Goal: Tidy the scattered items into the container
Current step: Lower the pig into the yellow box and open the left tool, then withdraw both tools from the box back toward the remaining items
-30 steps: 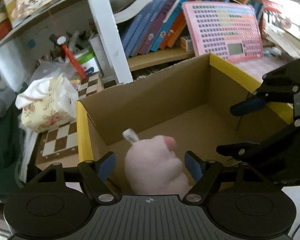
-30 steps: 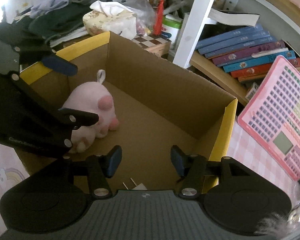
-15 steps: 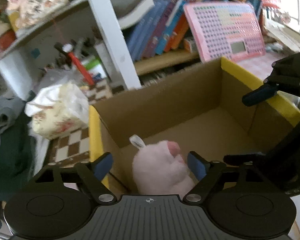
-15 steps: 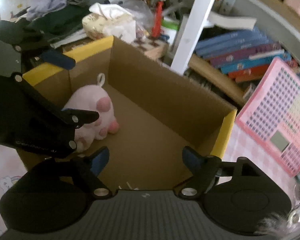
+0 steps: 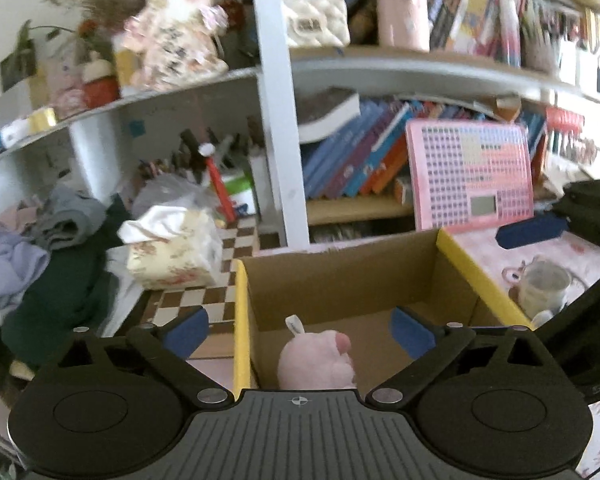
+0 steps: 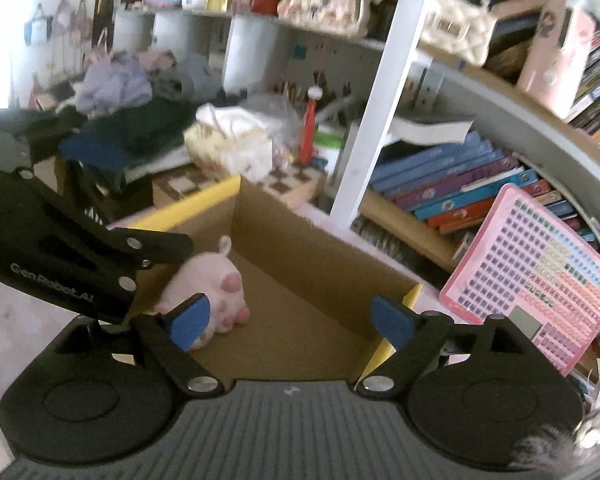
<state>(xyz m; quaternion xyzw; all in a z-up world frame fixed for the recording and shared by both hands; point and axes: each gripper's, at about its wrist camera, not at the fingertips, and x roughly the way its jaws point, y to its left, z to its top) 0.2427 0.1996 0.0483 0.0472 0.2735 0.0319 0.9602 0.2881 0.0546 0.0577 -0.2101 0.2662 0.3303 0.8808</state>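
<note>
A pink plush toy (image 5: 316, 362) lies on the floor of the cardboard box (image 5: 340, 276) with yellow-edged flaps, near its left wall. My left gripper (image 5: 300, 330) hovers above the box's near side, its jaws opening wide with nothing pressed between them; the plush sits free below. My right gripper (image 6: 290, 322) is raised over the box (image 6: 308, 248) from the other side, jaws also opening and empty. The plush (image 6: 212, 286) rests past its left fingertip. Each gripper shows in the other's view: the right one (image 5: 580, 264), the left one (image 6: 72, 216).
A floral tissue box (image 5: 172, 250) and a checkered board (image 5: 204, 300) lie left of the box. A pink keyboard toy (image 5: 470, 178) leans on the bookshelf behind. A glass cup (image 5: 544, 288) stands right of the box. Clothes (image 5: 40, 252) pile at far left.
Both grippers have risen away from the box and opened wider. The plush, which was between the left gripper's fingers, now lies free on the box floor. The views now show more shelf.
</note>
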